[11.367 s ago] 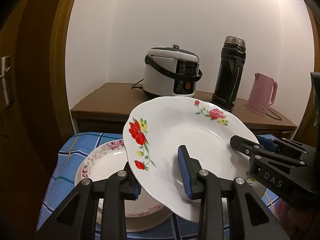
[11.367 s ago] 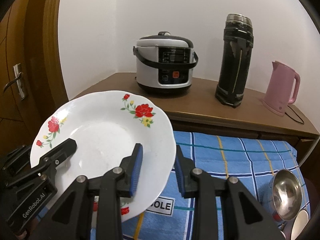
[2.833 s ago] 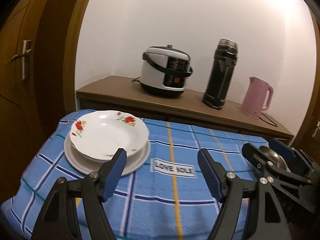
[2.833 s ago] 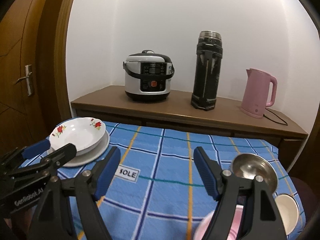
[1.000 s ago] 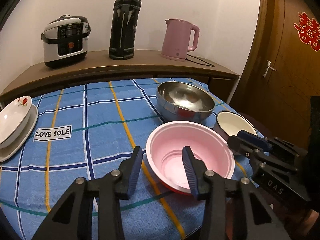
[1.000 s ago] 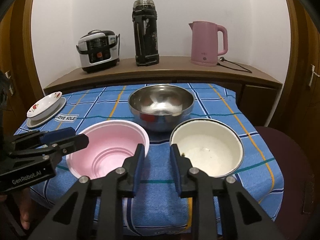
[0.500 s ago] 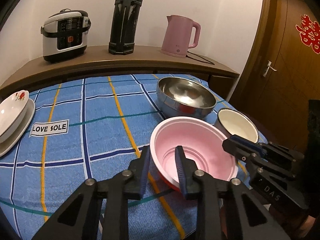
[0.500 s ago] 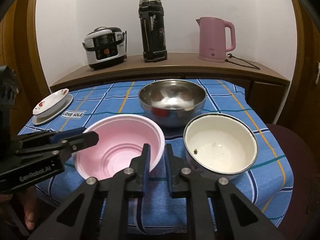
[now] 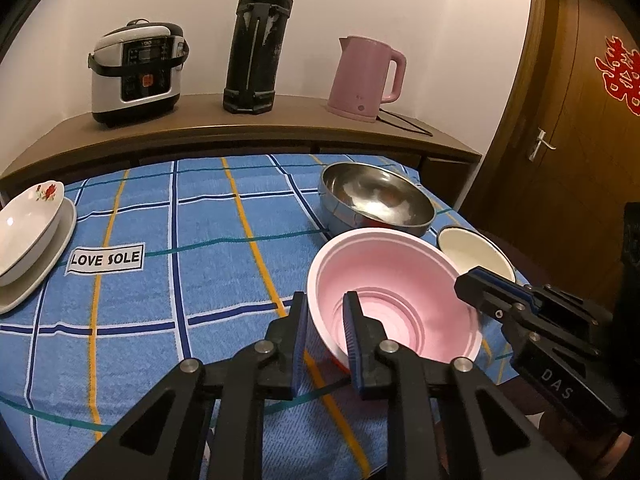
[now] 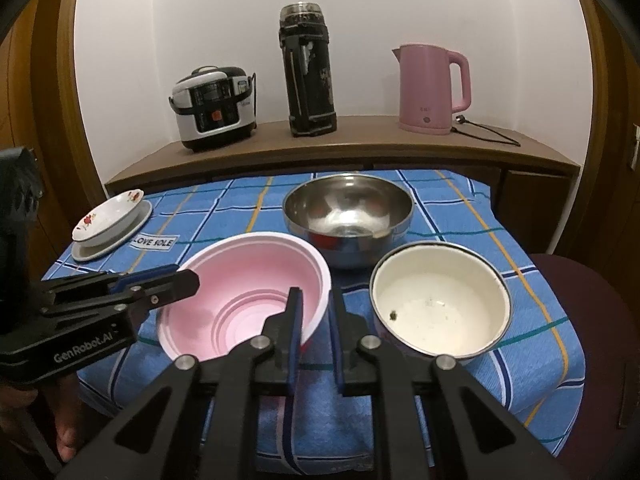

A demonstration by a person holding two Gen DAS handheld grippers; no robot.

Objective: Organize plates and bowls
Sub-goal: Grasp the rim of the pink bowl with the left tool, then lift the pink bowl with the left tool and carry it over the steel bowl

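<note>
Left wrist view: the left hand-held gripper (image 9: pixel 326 330) is pinching the near-left rim of the pink bowl (image 9: pixel 394 294), one finger outside the wall and one inside, and the bowl looks tipped and partly raised off the blue checked cloth on the desk (image 9: pixel 168 248). The right hand-held gripper (image 9: pixel 486 288) reaches in from the right at the opposite rim. Just behind the pink bowl sits the steel bowl (image 9: pixel 376 200), and the white enamel bowl (image 9: pixel 474 250) is to its right. At the far left edge two plates (image 9: pixel 28 236) are stacked, the flowered one on top.

Right wrist view: the right hand-held gripper (image 10: pixel 316 330) is pinching the near-right rim of the pink bowl (image 10: pixel 244 294) between nearly closed fingers. The left hand-held gripper (image 10: pixel 176 278) meets the rim on the far-left side. The white enamel bowl (image 10: pixel 440 306) stands just beside, the steel bowl (image 10: pixel 348 216) behind, the plates (image 10: pixel 112 224) well apart at the left.

The step in hand seems to be lifting the pink bowl to nest it. Doing it well means raising both sides together so the thin wall does not flex or slip, clearing the neighbouring rims, then lowering it centred into the larger steel bowl before letting go.
</note>
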